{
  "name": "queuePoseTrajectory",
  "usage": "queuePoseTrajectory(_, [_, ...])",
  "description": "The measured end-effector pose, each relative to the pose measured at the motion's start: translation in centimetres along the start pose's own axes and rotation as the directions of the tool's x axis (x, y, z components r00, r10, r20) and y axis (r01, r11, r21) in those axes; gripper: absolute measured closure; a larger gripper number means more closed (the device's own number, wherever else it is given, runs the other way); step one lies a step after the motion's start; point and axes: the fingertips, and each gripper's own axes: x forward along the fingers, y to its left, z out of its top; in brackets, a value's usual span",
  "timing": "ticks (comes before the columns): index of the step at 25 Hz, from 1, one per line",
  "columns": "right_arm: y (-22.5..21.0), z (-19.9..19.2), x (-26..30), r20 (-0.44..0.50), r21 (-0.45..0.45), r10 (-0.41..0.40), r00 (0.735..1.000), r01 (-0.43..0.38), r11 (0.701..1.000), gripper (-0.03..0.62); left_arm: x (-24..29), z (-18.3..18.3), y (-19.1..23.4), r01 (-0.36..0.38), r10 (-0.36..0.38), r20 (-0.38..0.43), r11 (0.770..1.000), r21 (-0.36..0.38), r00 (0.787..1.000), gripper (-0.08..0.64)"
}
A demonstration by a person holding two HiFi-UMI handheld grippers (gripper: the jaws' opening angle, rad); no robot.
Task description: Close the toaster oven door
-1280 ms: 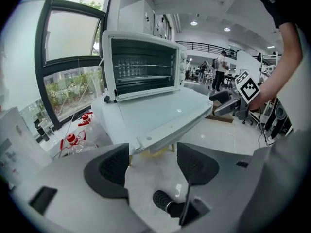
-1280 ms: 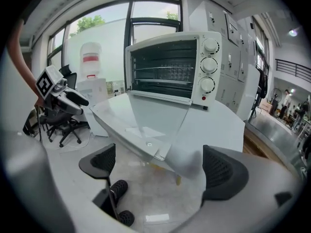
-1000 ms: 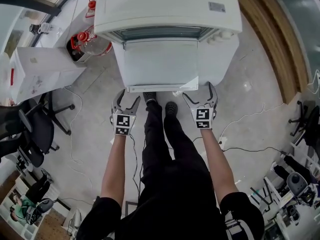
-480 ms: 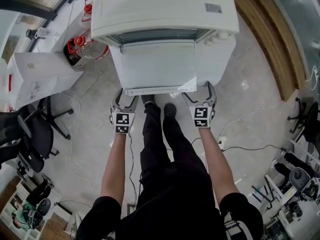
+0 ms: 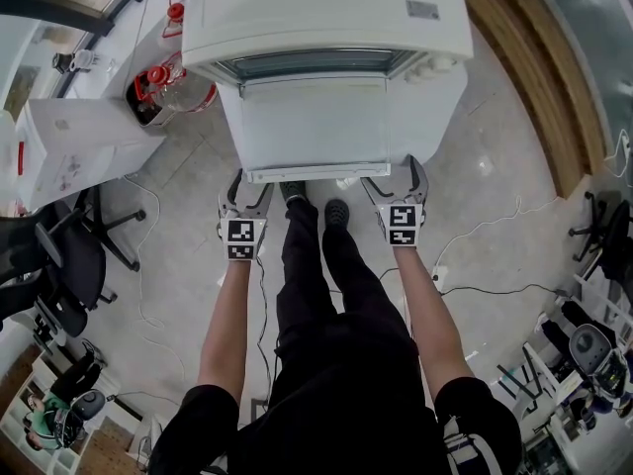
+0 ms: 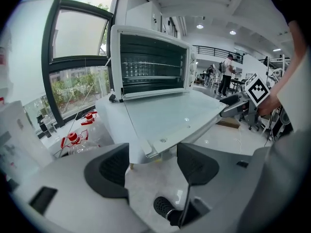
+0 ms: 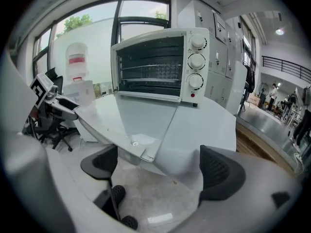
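**A:** Where is the toaster oven, and how is its door?

**B:** The white toaster oven (image 5: 326, 13) stands on the white table (image 5: 443, 97). Its door (image 5: 315, 127) is fully open. It lies flat and reaches to about the near edge of the table, toward the person.

**A:** What does the person do with the left tool?

**B:** The left tool (image 5: 250, 191) is held just at the left front corner of the door. Its jaws are spread wide and nothing is pinched between the pads (image 6: 111, 171). In the left gripper view the door corner (image 6: 150, 152) hangs just over the gap, apart from both pads.

**A:** And the right one?

**B:** The right tool (image 5: 393, 181) is at the right front corner of the door. Its jaws are spread too, with only the floor between them. In the right gripper view the door corner (image 7: 146, 154) is just above the left pad. If it touches, one cannot tell.

**A:** What else is there?

**B:** The three knobs (image 7: 197, 62) are on the right side of the oven front. The person's legs (image 5: 326, 265) in black stand between the two tools. Bottles with red caps (image 5: 163, 77) are beside the left edge of the table.
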Motion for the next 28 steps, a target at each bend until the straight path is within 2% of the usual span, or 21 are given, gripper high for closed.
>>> queuePoseTrajectory(3, [0.2, 0.5, -0.7, 0.019, 0.041, 0.040, 0.999, -0.041, 0.998, 0.069, -0.9, 0.9, 0.0, -0.007, 0.008, 0.015, 1.000, -0.008, 1.000, 0.270])
queuePoseTrajectory(5, [0.8, 1.1, -1.4, 0.042, 0.084, 0.089, 0.995, -0.092, 0.992, 0.126, -1.7, 1.8, -0.1, -0.011, 0.012, 0.025, 1.000, -0.012, 1.000, 0.270])
queuePoseTrajectory(11, [1.5, 2.8, -2.5, 0.069, 0.144, 0.178, 0.982, -0.187, 0.972, 0.221, -3.2, 4.0, -0.3, 0.014, -0.013, 0.039, 0.999, -0.046, 0.999, 0.273])
queuePoseTrajectory(14, [2.2, 3.5, -3.0, 0.073, 0.119, 0.209, 0.975, -0.216, 0.969, 0.309, -3.5, 4.3, -0.7, 0.042, -0.041, 0.017, 0.997, -0.057, 0.999, 0.314])
queuePoseTrajectory(16, [2.3, 4.0, -3.5, 0.084, 0.125, 0.208, 0.974, -0.218, 0.968, 0.413, -3.8, 4.4, -0.6, 0.050, -0.049, 0.012, 0.996, -0.074, 0.999, 0.322])
queuePoseTrajectory(19, [2.3, 4.4, -3.8, 0.100, 0.165, 0.214, 0.972, -0.228, 0.960, 0.432, -4.1, 4.7, -0.4, 0.052, -0.051, 0.005, 0.994, -0.092, 0.999, 0.342])
queuePoseTrajectory(28, [2.8, 5.2, -4.3, 0.062, 0.187, 0.244, 0.968, -0.251, 0.950, 0.469, -4.6, 5.2, -0.1, 0.101, -0.105, -0.026, 0.986, -0.130, 0.994, 0.380])
